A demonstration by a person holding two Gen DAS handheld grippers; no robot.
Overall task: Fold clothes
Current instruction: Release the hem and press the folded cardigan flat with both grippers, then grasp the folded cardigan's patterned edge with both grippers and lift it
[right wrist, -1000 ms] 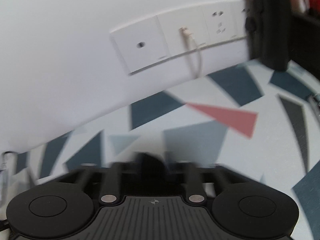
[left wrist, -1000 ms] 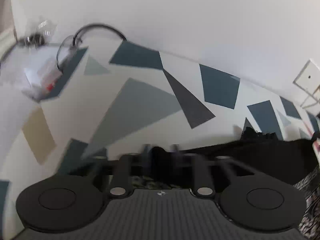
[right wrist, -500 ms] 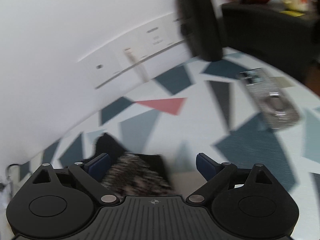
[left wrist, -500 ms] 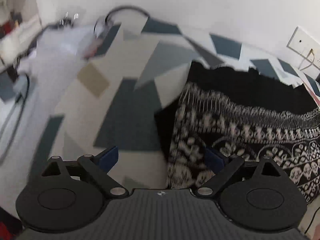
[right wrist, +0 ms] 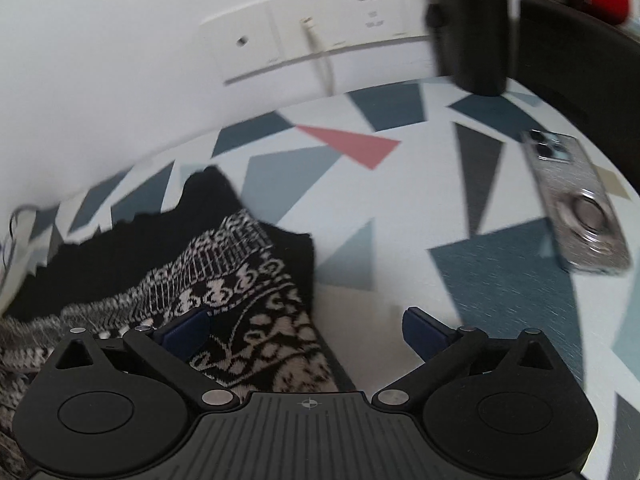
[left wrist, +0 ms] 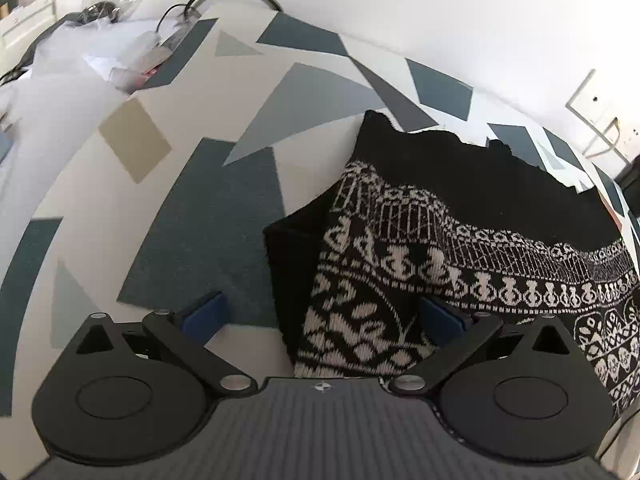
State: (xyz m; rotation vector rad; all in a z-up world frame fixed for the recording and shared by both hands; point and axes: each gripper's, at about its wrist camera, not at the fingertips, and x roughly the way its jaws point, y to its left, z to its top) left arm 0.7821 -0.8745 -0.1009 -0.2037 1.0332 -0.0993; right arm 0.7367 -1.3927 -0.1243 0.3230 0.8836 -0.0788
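On the patterned table (left wrist: 208,216) the knitted sweater (left wrist: 460,248) now lies folded; the left gripper (left wrist: 320,316) and right gripper (right wrist: 304,328) have just released it, jaws opening wide, holding nothing; this fold seems finished.

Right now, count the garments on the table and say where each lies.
1. A black-and-white patterned knit garment lies on the geometric tablecloth, its folded corners below both opening grippers; neither presses on it. Layers beneath may hide more clothing.

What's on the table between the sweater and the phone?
Nothing: in the right wrist view only bare patterned tabletop lies between the sweater and the phone.
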